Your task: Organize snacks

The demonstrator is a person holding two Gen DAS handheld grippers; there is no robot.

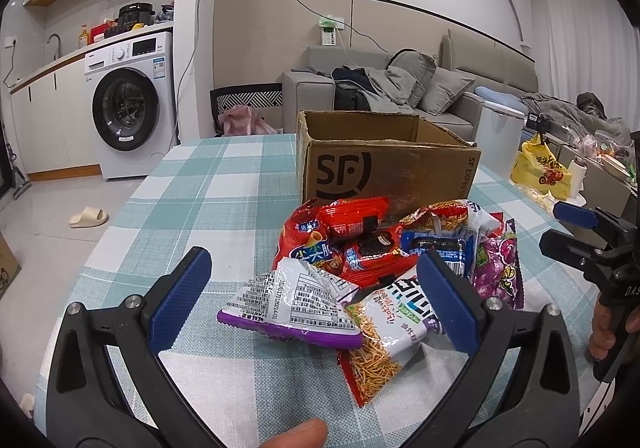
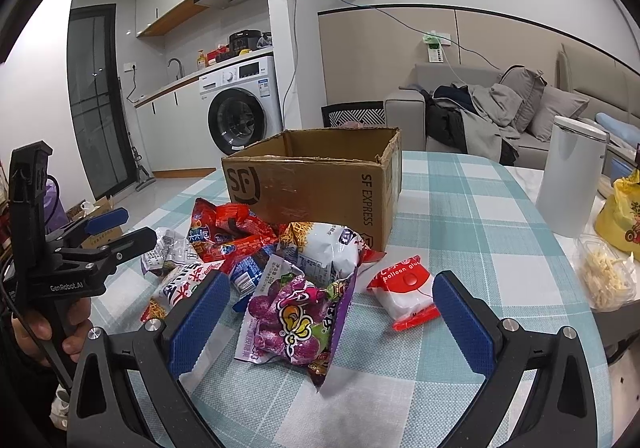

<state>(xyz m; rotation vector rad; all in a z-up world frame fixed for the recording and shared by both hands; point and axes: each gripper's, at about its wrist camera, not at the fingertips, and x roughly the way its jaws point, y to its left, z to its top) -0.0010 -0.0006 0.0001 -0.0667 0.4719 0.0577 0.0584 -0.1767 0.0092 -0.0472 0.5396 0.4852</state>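
Observation:
A heap of snack packets lies on the checked tablecloth in front of an open cardboard box (image 1: 384, 163) (image 2: 316, 183). My left gripper (image 1: 316, 304) is open, its blue pads either side of a white-and-purple packet (image 1: 292, 308) and a noodle-snack bag (image 1: 384, 336); red packets (image 1: 352, 244) lie behind. My right gripper (image 2: 328, 324) is open around a purple grape-candy bag (image 2: 296, 324). A small red-and-white packet (image 2: 406, 294) lies apart to its right. Each gripper shows in the other view, the left gripper (image 2: 116, 228) at the left edge, the right gripper (image 1: 568, 232) at the right edge.
A white cylindrical appliance (image 2: 568, 175), a yellow bag (image 2: 620, 215) and a clear tub of shreds (image 2: 604, 276) stand at the table's right edge. A washing machine (image 1: 128, 103) and sofa (image 1: 400, 87) lie beyond the table. A hand (image 2: 44, 328) holds the left gripper.

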